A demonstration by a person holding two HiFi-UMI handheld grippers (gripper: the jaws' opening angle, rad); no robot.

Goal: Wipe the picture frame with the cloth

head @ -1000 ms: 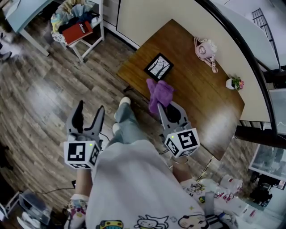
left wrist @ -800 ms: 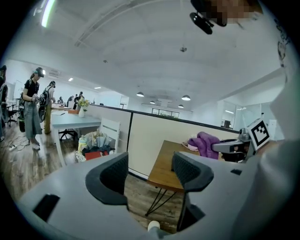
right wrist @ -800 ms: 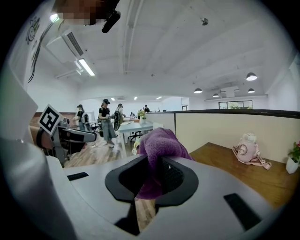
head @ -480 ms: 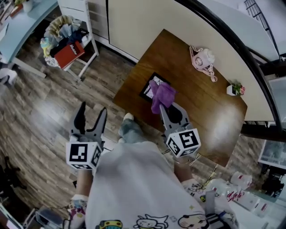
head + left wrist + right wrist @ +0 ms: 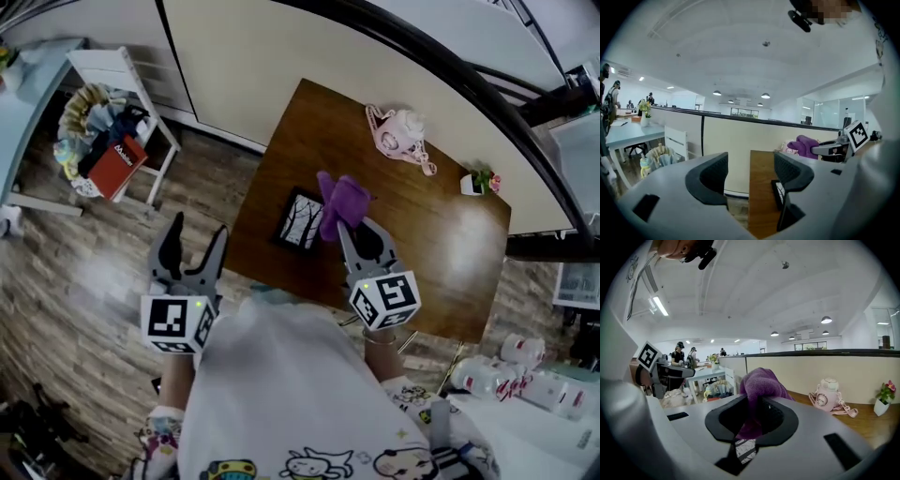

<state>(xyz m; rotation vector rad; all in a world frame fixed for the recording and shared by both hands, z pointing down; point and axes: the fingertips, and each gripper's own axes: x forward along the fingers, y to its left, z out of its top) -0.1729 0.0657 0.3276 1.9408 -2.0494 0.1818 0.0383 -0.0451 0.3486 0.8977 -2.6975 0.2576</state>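
Purple cloth is squeezed in the right tool and has been brought over the picture frame lying flat on the tabletop, so wiping can likely be started, while the left tool is held wide and empty.

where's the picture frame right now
In the head view the picture frame lies flat on the table near its left edge, just left of the cloth in the right gripper.
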